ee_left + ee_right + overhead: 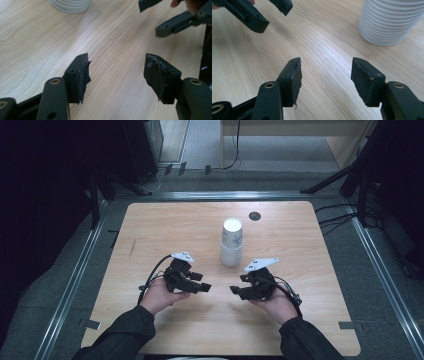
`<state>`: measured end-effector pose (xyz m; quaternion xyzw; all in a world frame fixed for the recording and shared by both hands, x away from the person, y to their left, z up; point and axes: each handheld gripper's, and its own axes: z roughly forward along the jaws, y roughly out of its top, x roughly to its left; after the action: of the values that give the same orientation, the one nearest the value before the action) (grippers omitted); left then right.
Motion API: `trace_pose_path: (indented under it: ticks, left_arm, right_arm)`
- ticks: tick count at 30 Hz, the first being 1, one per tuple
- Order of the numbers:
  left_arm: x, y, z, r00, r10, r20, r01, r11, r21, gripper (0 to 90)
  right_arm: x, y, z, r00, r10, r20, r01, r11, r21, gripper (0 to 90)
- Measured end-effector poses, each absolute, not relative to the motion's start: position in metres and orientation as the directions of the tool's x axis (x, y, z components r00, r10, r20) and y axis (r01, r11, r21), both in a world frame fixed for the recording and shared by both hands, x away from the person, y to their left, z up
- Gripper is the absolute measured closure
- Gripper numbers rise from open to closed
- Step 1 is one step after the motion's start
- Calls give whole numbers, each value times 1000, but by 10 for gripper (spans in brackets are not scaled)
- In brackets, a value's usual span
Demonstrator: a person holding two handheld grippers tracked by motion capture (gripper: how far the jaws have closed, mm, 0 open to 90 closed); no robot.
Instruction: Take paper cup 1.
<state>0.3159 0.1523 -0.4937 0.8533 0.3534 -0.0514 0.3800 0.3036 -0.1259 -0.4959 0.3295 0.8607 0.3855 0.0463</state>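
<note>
I'm holding my left claw [206, 287] and right claw [235, 290] low over the worktop [165, 227], jaws apart and empty, facing each other; the stacked paper cups [232, 242] are standing upright just beyond, so next I'm judging a reach forward

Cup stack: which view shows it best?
The high view: the whole cup stack stands upside down on the table, beyond both grippers. The right gripper view catches its ribbed lower wall; the left gripper view, just its bottom edge.
</note>
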Motion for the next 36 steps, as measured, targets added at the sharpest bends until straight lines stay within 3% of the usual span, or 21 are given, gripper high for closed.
trace_pose_path:
  ticks: [4,10,12,23,36]
  left_arm:
    - [313,152,-497,770,570,-286,607,-517,603,397]
    - [312,155,-496,772,576,-269,599,-517,612,375]
    - [312,156,-496,772,578,-266,598,-517,613,372]
    - [312,156,-497,778,571,-261,590,-523,615,365]
    - [310,156,-498,779,573,-253,588,-529,612,356]
  right_arm:
    - [304,-131,-495,-789,588,177,514,475,714,464]
    - [305,-135,-494,-802,571,175,502,486,715,466]
    - [305,-137,-493,-802,558,213,520,477,708,512]
    - [302,-145,-490,-831,535,156,464,511,724,438]
    - [307,-152,-486,-836,520,178,471,512,718,416]
